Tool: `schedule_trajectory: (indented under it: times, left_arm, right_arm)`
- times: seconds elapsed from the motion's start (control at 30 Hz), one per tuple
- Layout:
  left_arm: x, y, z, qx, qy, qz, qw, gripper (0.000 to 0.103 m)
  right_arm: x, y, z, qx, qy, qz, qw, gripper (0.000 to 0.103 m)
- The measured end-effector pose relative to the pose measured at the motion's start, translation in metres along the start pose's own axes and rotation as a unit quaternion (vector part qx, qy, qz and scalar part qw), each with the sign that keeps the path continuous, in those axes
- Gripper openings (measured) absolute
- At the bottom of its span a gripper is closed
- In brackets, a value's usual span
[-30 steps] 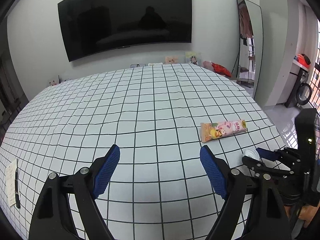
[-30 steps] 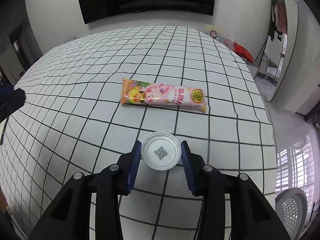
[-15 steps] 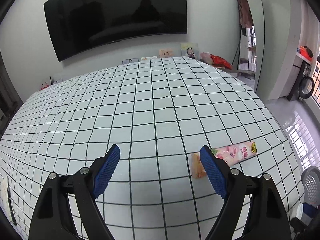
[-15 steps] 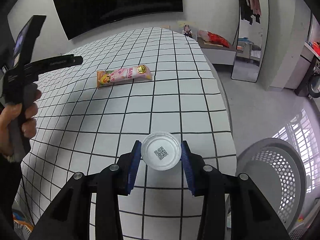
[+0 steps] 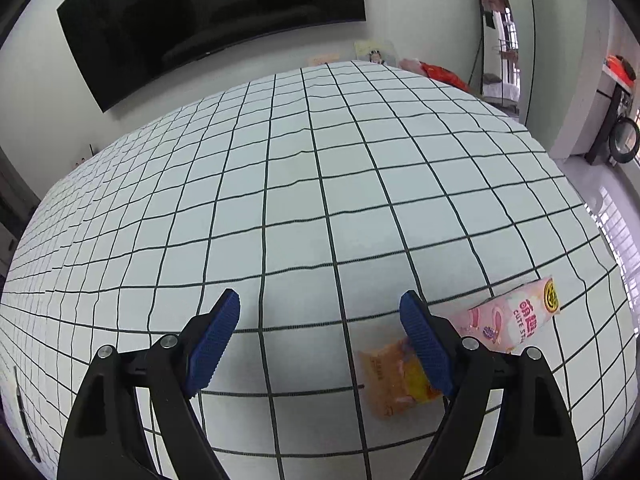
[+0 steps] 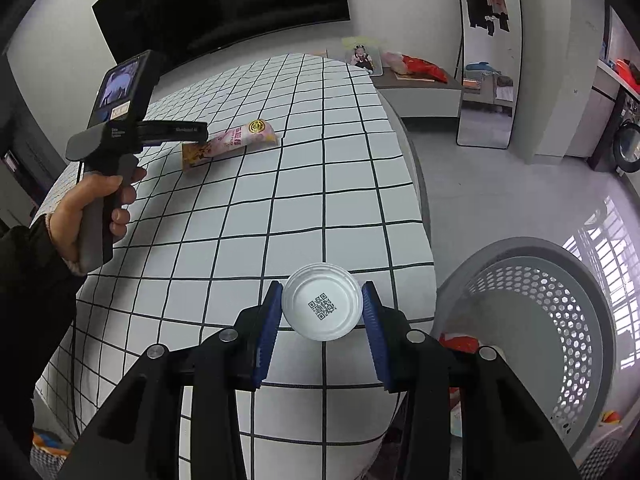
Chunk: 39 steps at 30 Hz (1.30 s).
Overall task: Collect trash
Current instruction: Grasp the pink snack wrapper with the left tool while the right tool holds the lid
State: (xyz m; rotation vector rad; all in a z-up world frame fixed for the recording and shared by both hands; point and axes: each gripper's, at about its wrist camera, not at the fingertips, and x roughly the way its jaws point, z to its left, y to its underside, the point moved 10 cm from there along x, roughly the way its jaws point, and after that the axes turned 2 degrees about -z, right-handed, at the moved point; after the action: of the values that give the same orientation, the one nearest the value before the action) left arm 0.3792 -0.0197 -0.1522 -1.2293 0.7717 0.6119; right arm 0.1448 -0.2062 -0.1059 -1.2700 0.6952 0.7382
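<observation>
Bed [image 5: 304,208]: white cover, black grid. Wall-mounted TV [image 5: 208,16] beyond; mirror [image 6: 490,52] right. Perforated grey basket [image 6: 560,320] on floor beside bed. Pink-orange snack wrapper [image 5: 508,320] on bed, partly behind spread-wide left claw [image 5: 320,336]. Right claw [image 6: 323,322] clamps white cup [image 6: 322,306].

Snack wrapper [image 5: 516,320]: printed "CUTE ST…", remainder cut off. White cup [image 6: 322,307]: QR code on base. Other lettering illegible.

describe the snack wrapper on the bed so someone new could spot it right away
Start at the bed with the black grid sheet, then look near the open left gripper. The snack wrapper lies flat there: long, pink with an orange end, the only packet on the sheet.
</observation>
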Motion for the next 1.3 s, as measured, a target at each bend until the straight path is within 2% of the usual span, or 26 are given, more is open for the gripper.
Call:
schedule_trajectory:
  times: [0.2,0.37,0.53,0.63,0.73,0.93,1.03,1.07,1.1,1.13,1.2,1.3]
  left_arm:
    - [-0.029,0.036,-0.025,0.031,0.032,0.004,0.9990,0.081]
    - [-0.063,0.065,-0.051,0.062,0.061,-0.008,0.9962,0.081]
    - [-0.085,0.066,-0.065,0.058,0.082,-0.027,0.9946,0.081]
    - [-0.087,0.058,-0.073,0.054,0.086,-0.033,0.9943,0.081]
    - [-0.076,0.052,-0.084,0.045,0.093,-0.022,0.9944,0.081]
    - [-0.048,0.049,-0.094,0.039,0.082,-0.001,0.9958,0.079]
    - [-0.044,0.049,-0.099,0.038,0.088,0.003,0.9954,0.068]
    - [-0.043,0.051,-0.101,0.037,0.094,0.007,0.9948,0.060]
    - [-0.042,0.053,-0.104,0.036,0.102,0.013,0.9940,0.048]
    - [-0.041,0.054,-0.107,0.029,0.117,0.015,0.9926,0.044]
    - [-0.043,0.055,-0.109,0.026,0.121,0.013,0.9922,0.030]
    - [-0.050,0.060,-0.111,0.017,0.132,0.014,0.9910,0.024]
  right_arm:
    - [-0.012,0.000,-0.006,0.005,0.000,-0.016,1.000,0.039]
    - [-0.017,0.003,-0.008,0.009,-0.002,-0.020,1.000,0.039]
    - [-0.022,0.006,-0.012,0.013,-0.001,-0.024,1.000,0.039]
    - [-0.026,0.006,-0.015,0.017,-0.001,-0.028,0.999,0.039]
    - [-0.029,0.008,-0.018,0.019,0.000,-0.029,0.999,0.039]
    - [-0.032,0.013,-0.030,0.028,0.004,-0.026,0.999,0.039]
    - [-0.034,0.014,-0.037,0.034,0.006,-0.029,0.999,0.039]
    - [-0.035,0.014,-0.038,0.036,0.007,-0.029,0.999,0.039]
    - [-0.037,0.015,-0.039,0.037,0.007,-0.030,0.999,0.039]
    - [-0.038,0.016,-0.040,0.038,0.006,-0.031,0.999,0.039]
    - [-0.039,0.018,-0.042,0.040,0.005,-0.031,0.999,0.039]
    - [-0.042,0.022,-0.045,0.045,0.005,-0.032,0.998,0.039]
